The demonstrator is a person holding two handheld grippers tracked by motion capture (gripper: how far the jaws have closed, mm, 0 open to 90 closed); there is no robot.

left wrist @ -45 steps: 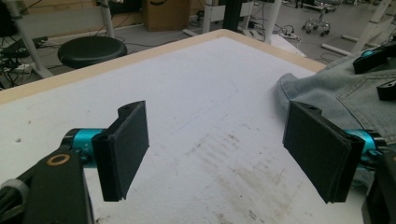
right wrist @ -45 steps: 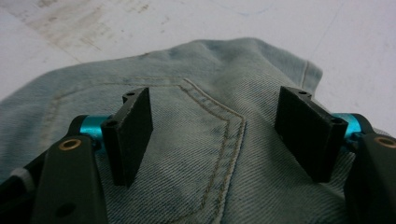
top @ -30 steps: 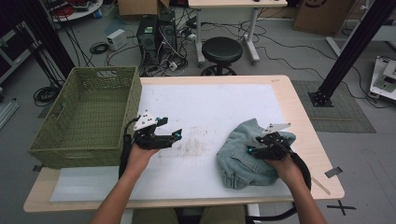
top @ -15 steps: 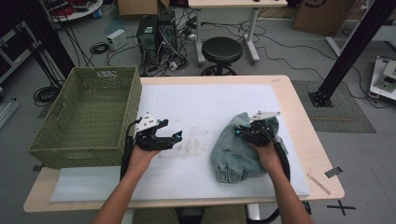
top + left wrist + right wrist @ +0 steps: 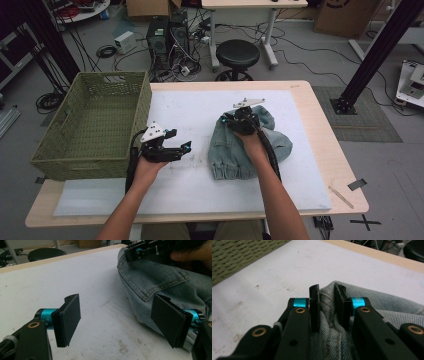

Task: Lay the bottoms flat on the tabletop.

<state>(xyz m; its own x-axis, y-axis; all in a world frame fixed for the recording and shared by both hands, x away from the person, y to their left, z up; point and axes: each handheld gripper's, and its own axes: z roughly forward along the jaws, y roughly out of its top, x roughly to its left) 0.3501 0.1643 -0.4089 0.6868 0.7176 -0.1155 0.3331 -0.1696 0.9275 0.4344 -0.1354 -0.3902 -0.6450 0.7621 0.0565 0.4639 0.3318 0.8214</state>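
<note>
A bundle of light blue denim jeans (image 5: pixel 240 150) lies on the white mat, right of centre. My right gripper (image 5: pixel 226 120) sits at the bundle's far left edge, shut on a raised fold of denim (image 5: pixel 327 315); its jaws have just eased slightly wider, with the fold still pinched between the pads. In the left gripper view, that gripper (image 5: pixel 140 251) rests on top of the jeans (image 5: pixel 155 277). My left gripper (image 5: pixel 186 146) hovers low over the mat, just left of the jeans, pointing at them. It is open and empty (image 5: pixel 118 317), and one pad (image 5: pixel 167 322) stands close to the denim.
A green woven basket (image 5: pixel 90 120) stands on the table's left side, beside my left hand. The white mat (image 5: pixel 190 110) covers most of the wooden table. Behind the far edge are a black stool (image 5: pixel 237 52) and cables on the floor.
My right gripper has travelled left and away from me with denim in its jaws, folding the garment over toward the table's middle. The left gripper has stayed put, open.
</note>
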